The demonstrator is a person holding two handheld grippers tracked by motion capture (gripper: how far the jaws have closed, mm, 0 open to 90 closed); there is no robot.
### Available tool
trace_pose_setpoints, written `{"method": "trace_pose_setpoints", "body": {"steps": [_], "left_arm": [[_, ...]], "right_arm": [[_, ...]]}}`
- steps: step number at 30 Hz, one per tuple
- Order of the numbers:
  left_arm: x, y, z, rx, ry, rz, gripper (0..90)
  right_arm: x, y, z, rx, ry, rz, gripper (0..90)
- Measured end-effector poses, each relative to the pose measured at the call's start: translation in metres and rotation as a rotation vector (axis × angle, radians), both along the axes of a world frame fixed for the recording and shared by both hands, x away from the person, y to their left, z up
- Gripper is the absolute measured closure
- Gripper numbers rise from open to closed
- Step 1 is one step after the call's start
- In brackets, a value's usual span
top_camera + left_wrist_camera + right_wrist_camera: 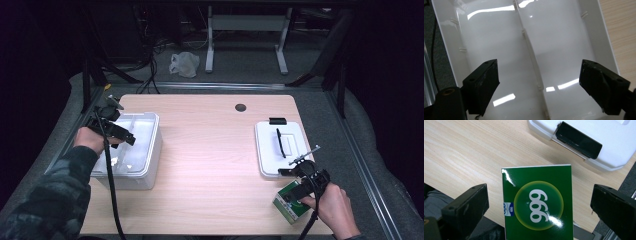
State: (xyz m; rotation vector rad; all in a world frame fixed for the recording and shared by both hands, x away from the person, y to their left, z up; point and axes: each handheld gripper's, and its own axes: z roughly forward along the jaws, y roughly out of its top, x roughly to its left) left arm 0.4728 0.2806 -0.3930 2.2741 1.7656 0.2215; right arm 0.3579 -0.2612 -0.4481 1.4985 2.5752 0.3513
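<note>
A green box (292, 201) with a yellow-ringed circle bearing white "999" on its top face lies flat at the tabletop's near right corner, just by the near edge, turned a little askew to it. A white open bin (131, 150), split by a middle rib into two compartments, stands at the tabletop's left edge, upright.

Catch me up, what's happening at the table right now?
The right gripper hovers open over a green box marked 999 at the table's near right corner, jaws either side without touching. The left gripper hangs open over the empty white bin. The bin's white lid lies apart on the wooden table.
</note>
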Motion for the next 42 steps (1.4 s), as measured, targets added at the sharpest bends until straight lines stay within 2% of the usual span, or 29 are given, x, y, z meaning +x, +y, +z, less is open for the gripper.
{"method": "trace_pose_setpoints", "body": {"steps": [1,3,4,6,7,8,9,13,15,16,23,26,29,32,38,40,41,42], "left_arm": [[0.000,0.000,0.000,0.000,0.000,0.000,22.3],[0.007,-0.004,-0.002,0.013,0.026,0.011,25.4],[0.011,-0.008,-0.004,0.015,0.038,0.018,33.6],[0.013,-0.010,-0.005,0.018,0.043,0.021,38.5],[0.016,-0.012,-0.007,0.031,0.054,0.026,38.5],[0.019,-0.015,-0.010,0.061,0.069,0.033,46.6],[0.021,-0.016,-0.012,0.073,0.075,0.039,48.1],[0.025,-0.019,-0.015,0.098,0.080,0.050,58.7],[0.026,-0.019,-0.016,0.100,0.083,0.052,60.6],[0.027,-0.020,-0.017,0.111,0.078,0.057,65.5],[0.027,-0.017,-0.023,0.128,0.097,0.073,74.1],[0.025,-0.016,-0.027,0.127,0.102,0.066,82.4],[0.025,-0.016,-0.027,0.131,0.097,0.065,83.2],[0.023,-0.018,-0.027,0.150,0.091,0.046,83.2],[0.021,-0.022,-0.027,0.148,0.085,-0.003,86.2],[0.019,-0.029,-0.027,0.149,0.077,-0.049,88.9],[0.019,-0.029,-0.027,0.149,0.077,-0.049,89.1],[0.018,-0.033,-0.027,0.153,0.075,-0.080,89.1]], "right_arm": [[0.000,0.000,0.000,0.000,0.000,0.000,1.4],[0.000,0.000,-0.001,-0.001,0.001,0.001,1.6],[0.000,0.000,-0.001,-0.001,0.001,0.002,1.7],[0.000,0.001,-0.001,0.000,0.001,0.002,1.8],[0.000,0.001,0.000,-0.001,0.002,0.003,1.8],[0.000,0.001,0.000,0.000,0.001,0.003,1.9],[0.000,0.000,0.000,-0.001,0.003,0.003,1.9],[0.000,0.000,0.000,0.001,0.000,0.002,2.2],[0.000,0.000,0.000,0.001,0.001,-0.002,2.2],[0.000,0.000,0.000,0.001,0.002,-0.003,2.3],[0.000,0.000,0.000,0.002,-0.001,-0.001,2.6],[-0.001,-0.001,0.000,0.000,0.000,-0.005,2.8],[0.000,-0.001,0.000,0.000,0.000,-0.005,2.9],[0.000,-0.001,0.000,0.002,0.000,-0.003,3.0],[0.000,-0.004,0.001,0.006,-0.006,-0.010,3.0],[0.001,-0.006,0.001,0.012,-0.004,-0.011,3.0],[0.001,-0.006,0.001,0.012,-0.004,-0.011,3.0],[0.001,-0.006,0.001,0.015,-0.002,-0.014,3.0]]}}
